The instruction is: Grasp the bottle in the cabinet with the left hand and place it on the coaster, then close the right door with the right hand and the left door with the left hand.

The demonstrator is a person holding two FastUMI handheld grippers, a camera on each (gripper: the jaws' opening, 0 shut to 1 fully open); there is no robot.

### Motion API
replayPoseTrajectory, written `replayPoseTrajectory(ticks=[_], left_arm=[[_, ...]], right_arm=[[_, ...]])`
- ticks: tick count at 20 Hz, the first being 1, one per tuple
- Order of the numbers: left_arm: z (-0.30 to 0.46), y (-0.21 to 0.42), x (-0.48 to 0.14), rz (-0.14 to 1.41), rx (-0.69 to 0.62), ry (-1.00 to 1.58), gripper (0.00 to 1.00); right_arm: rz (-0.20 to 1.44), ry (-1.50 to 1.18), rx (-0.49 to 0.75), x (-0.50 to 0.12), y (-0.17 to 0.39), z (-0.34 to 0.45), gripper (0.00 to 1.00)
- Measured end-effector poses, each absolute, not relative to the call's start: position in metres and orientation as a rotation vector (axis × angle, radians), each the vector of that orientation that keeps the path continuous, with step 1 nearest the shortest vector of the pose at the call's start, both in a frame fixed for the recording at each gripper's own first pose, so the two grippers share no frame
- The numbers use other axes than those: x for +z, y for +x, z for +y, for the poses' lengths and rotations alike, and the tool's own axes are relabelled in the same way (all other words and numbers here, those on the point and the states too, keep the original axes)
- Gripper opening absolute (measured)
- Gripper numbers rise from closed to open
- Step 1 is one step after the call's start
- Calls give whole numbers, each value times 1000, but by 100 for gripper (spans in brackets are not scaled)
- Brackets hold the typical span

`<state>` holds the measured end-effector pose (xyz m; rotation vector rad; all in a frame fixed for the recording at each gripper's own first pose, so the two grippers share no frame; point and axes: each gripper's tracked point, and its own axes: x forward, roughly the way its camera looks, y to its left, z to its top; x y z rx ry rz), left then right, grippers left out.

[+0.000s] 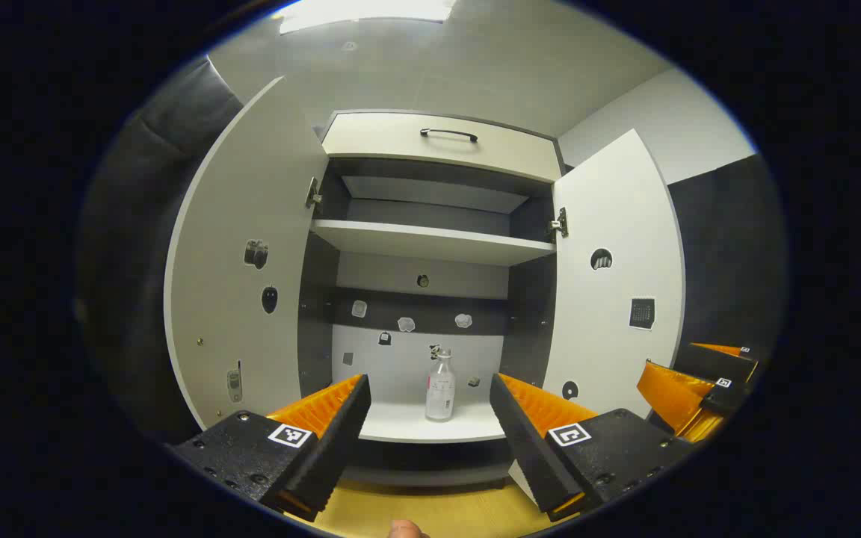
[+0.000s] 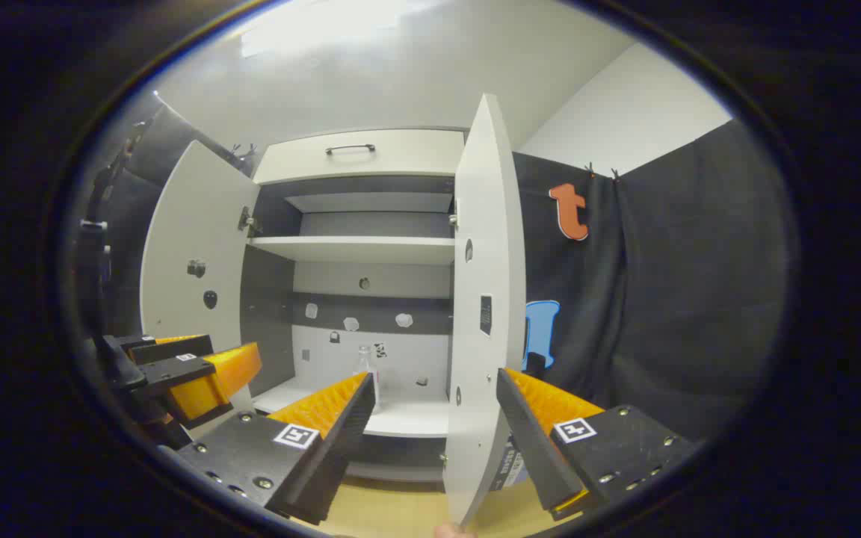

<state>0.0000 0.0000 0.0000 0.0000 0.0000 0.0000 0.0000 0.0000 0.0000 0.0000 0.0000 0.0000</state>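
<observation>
The bottle [image 1: 440, 387] stands upright on the bottom shelf [image 1: 400, 426] of the cabinet [image 1: 438, 142], near the middle of the shelf and a little behind its front edge. It is clear, with a white label and a small cap, and nothing touches it. In the right gripper view you see the bottle [image 2: 365, 362] partly hidden behind a finger of your right gripper.

Your left gripper [image 1: 427, 418] is in front of the cabinet, with its fingers wide apart and the bottle showing between them, farther back. It holds nothing. Your right gripper [image 2: 434, 422] also has its fingers apart and holds nothing; the edge of the right door [image 2: 475, 299] stands between its fingers, but I cannot tell if a finger touches it.

Both doors are open. The left door [image 1: 240, 269] is swung far out, and the right door [image 1: 617, 276] too. Above the bottle there is a middle shelf [image 1: 430, 243], and at the top a drawer front with a dark handle [image 1: 449, 134]. Small stickers are on the doors and the back wall.
</observation>
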Motion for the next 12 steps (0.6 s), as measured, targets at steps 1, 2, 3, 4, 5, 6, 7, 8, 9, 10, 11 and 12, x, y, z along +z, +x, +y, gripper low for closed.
replayPoseTrajectory(ticks=[1,2,3,4,5,6,7,8,9,10,11,12], left_arm=[[1,1,0,2,3,-1,99],[1,2,-2,6,4,-2,99],[1,2,-3,12,4,-4,99],[2,2,-5,18,1,-5,99],[2,2,-6,23,-1,-6,99],[2,3,-7,27,-4,-5,99],[2,4,-7,27,-7,-3,99],[2,4,-7,26,-7,-2,99],[2,4,-7,26,-9,-1,99],[1,5,-8,29,-12,-4,99],[-1,5,-8,30,-16,-11,99],[-3,6,-8,30,-21,-16,99]], right_arm=[[1,-3,2,0,0,2,98],[3,-6,3,-1,1,2,98],[4,-7,5,-1,1,3,94],[7,-7,4,-2,1,3,94],[10,-4,2,-2,1,2,99],[11,1,-1,-3,0,2,99],[13,3,-4,-3,0,0,94],[14,3,-7,-4,0,-1,94],[14,2,-10,-4,-1,-2,94],[15,2,-10,-4,-1,-2,94],[17,1,-10,-5,-3,-2,94],[19,0,-13,-6,-4,-4,94]])
